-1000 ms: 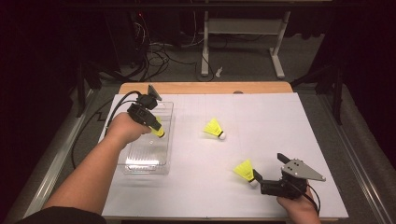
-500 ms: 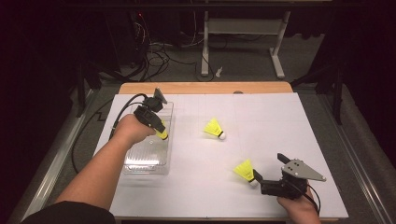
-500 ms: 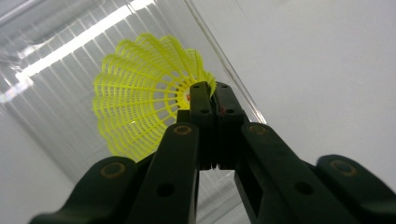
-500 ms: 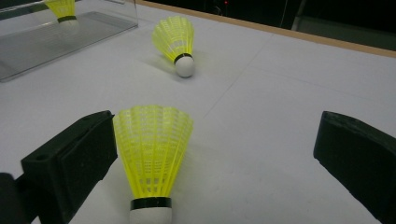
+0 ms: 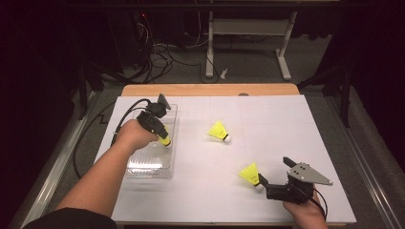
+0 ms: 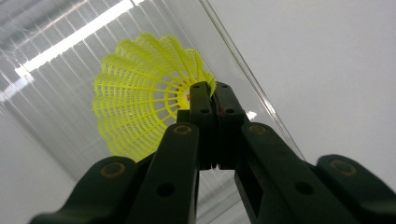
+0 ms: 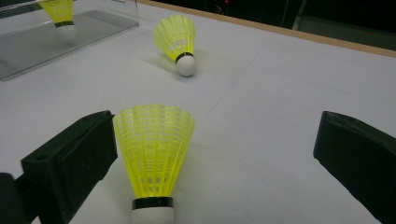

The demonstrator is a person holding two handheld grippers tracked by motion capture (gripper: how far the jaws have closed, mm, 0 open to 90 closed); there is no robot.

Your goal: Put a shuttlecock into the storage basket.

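The jaws of the left gripper [image 6: 212,100] are pressed together on the rim of a yellow shuttlecock [image 6: 140,98], pinching its mesh skirt at the edge, with the skirt fanning out to the left of the jaws in the left gripper view. In the high view this gripper [image 5: 165,140] hangs over the clear plastic tray [image 5: 143,167] that lies near the left edge of the tabletop [image 5: 267,124], and the pinched shuttlecock sits just above the tray's floor.

The jaws of the right gripper [image 7: 210,154] are spread wide. A second shuttlecock [image 7: 152,154] lies between them, its skirt just beside the left jaw and well apart from the right one, cork end toward the camera. In the high view it lies near the front edge of the tabletop, toward the right corner, at the gripper's tips [image 5: 261,181].

There are three shuttlecocks in all, all yellow with white corks. The third [image 5: 219,131] lies on its side near the middle of the tabletop, apart from both grippers. There is one tray and two grippers.
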